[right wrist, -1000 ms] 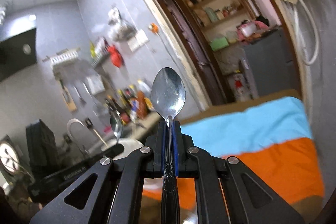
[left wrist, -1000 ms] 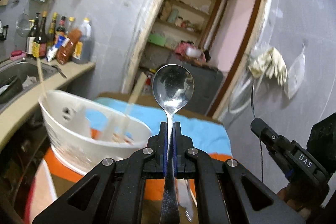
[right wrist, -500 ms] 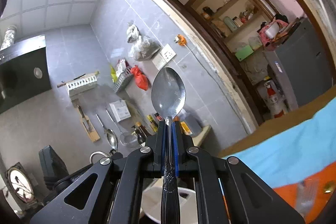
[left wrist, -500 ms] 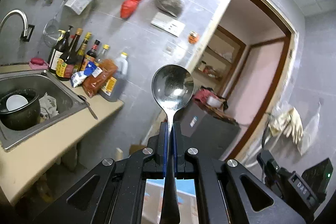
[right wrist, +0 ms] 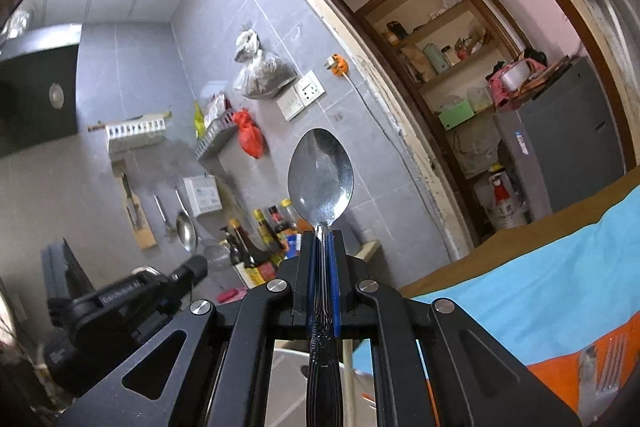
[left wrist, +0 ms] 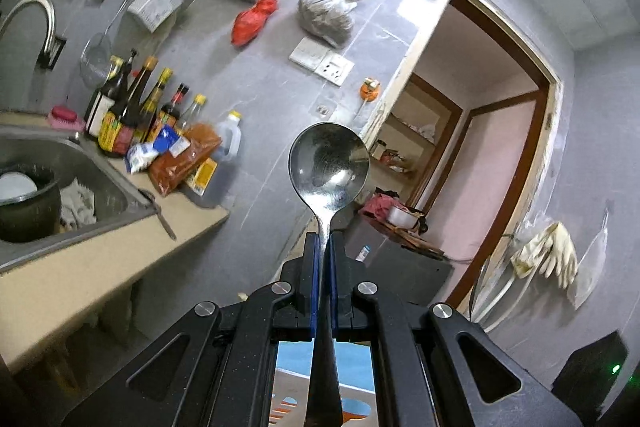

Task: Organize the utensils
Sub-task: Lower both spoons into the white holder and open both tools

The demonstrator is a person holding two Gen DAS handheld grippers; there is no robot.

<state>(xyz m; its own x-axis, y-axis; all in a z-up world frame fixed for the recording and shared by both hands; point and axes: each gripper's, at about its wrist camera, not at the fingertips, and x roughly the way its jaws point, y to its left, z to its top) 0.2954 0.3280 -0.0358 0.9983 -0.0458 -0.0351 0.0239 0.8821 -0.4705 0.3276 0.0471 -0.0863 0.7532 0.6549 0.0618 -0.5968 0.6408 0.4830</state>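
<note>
Spoons stand bowl-up in both tools: the left tool [left wrist: 324, 243] is clamped on a round-bowled spoon [left wrist: 328, 167], the right tool [right wrist: 323, 239] on an oval spoon [right wrist: 321, 179] with a patterned handle. A fork [right wrist: 610, 363] lies on the orange-and-blue cloth [right wrist: 540, 287] at lower right

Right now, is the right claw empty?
No, the right claw is shut on a spoon, its patterned handle clamped between the blue pads and its bowl sticking out past the tips.
</note>
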